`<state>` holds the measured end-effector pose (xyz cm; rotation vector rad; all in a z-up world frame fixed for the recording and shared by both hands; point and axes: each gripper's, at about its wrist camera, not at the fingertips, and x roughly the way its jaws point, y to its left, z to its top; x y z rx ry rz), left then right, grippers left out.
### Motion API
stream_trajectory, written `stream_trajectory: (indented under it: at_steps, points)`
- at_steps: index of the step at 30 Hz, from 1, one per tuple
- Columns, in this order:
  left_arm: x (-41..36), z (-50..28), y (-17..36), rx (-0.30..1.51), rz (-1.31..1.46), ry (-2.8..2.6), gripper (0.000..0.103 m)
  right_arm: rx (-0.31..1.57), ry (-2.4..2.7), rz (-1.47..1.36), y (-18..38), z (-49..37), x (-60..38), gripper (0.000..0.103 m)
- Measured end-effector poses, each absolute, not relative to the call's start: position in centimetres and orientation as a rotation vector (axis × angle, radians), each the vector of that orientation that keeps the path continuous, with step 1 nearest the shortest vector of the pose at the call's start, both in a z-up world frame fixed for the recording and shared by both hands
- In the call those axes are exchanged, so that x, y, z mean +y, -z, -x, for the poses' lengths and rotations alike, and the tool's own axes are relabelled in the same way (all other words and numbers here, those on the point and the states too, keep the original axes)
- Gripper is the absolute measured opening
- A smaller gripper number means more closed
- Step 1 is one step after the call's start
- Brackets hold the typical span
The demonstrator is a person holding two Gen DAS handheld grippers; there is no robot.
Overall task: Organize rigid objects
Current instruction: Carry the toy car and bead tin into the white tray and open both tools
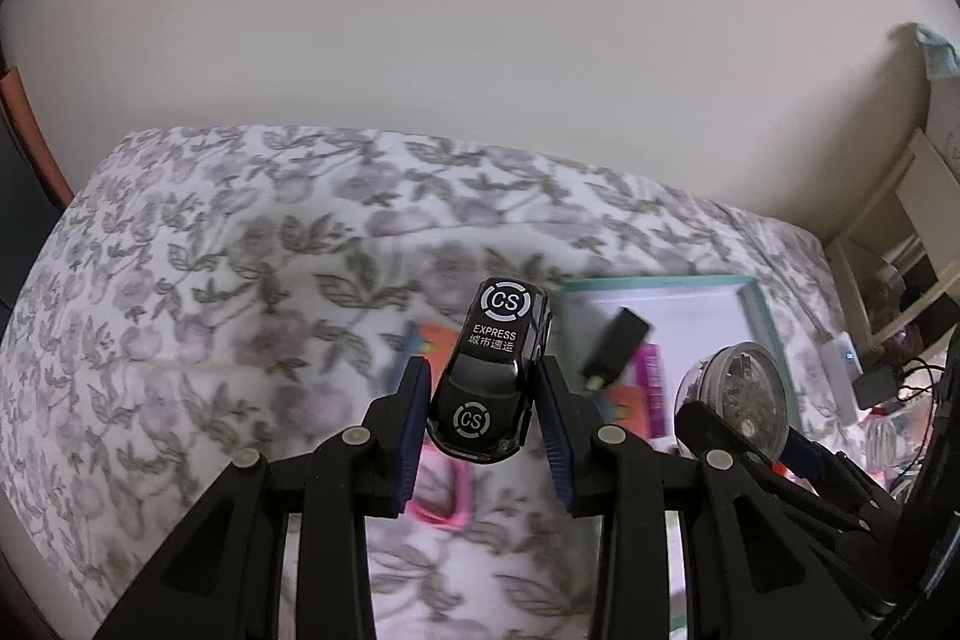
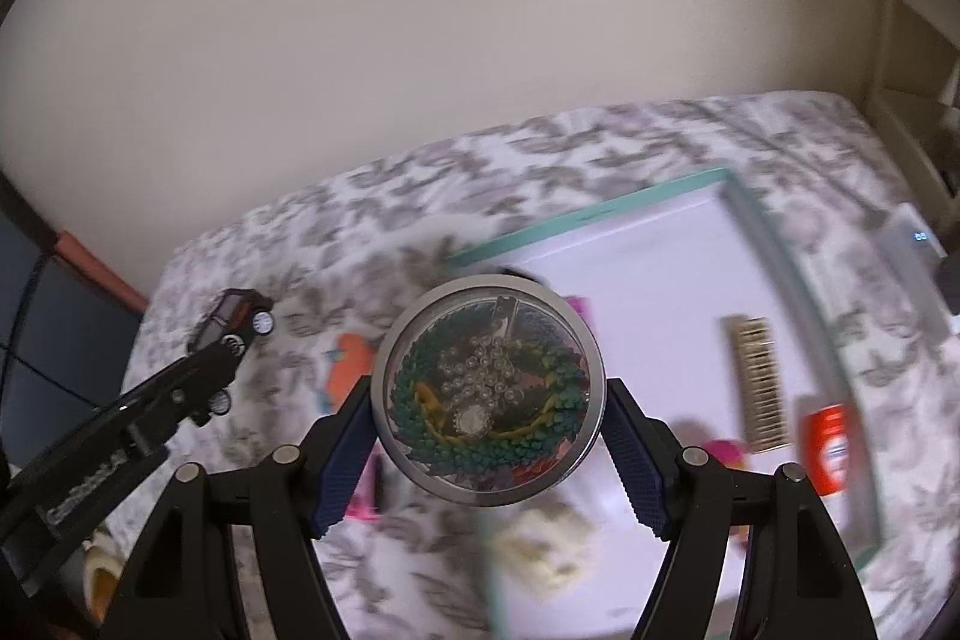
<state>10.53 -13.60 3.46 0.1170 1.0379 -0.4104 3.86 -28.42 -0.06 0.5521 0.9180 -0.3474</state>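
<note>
Aloft over a floral-print bed [image 1: 198, 280], two handheld grippers each carry one object toward the teal-rimmed tray [image 2: 600, 208] that lies on the bedspread. The left gripper [image 1: 483, 388] is clamped on a black toy car [image 1: 489, 370] marked "CS Express", its blue pads pressing the car's flanks about midway along the body, nose toward the camera. The right gripper [image 2: 486, 436] grips a round clear-lidded tin [image 2: 487, 388] full of coloured clips and pins, the pads set against opposite sides of its metal wall.

Both loads hang clear of the bedding. Seen from the right wrist, the tin sits over the tray's near-left corner, while the car is well to the left of the tray, outside its rim. Already inside the tray are a black adapter [image 1: 615, 340], a wooden comb [image 2: 757, 388] near the right rim and a small red box [image 2: 828, 445] just right of the comb; a pink frame [image 1: 444, 496] and an orange card [image 2: 348, 358] lie on the bedspread to the tray's left.

The risks look plain enough. The tin is smooth and held only at two points on a curved wall, so a tilt or a jolt could let it roll out between the pads and spill. The car's glossy body may twist in the grip. With both grippers near one another beside the tray, a crossing path could knock them together, and the soft bedding means the tray may tip under an off-centre drop.
</note>
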Motion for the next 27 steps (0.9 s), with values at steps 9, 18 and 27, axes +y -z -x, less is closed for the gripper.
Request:
stream_trajectory:
  at_steps: [9, 18, 27]
  points:
    - [-19.9, -7.5, -2.2, 1.039, -0.173, 0.474, 0.037, 0.931, 0.444, -0.509, 0.3, -0.4, -33.9, 0.075]
    - [-24.3, -6.2, 0.1, 1.043, -0.229, 0.533, 0.037, 0.953, 0.499, -0.557, 2.0, 1.6, -37.8, 0.075]
    - [-26.1, -6.2, 2.7, 1.052, -0.257, 0.571, 0.037, 1.015, 0.493, -0.581, 4.1, 1.5, -38.7, 0.075]
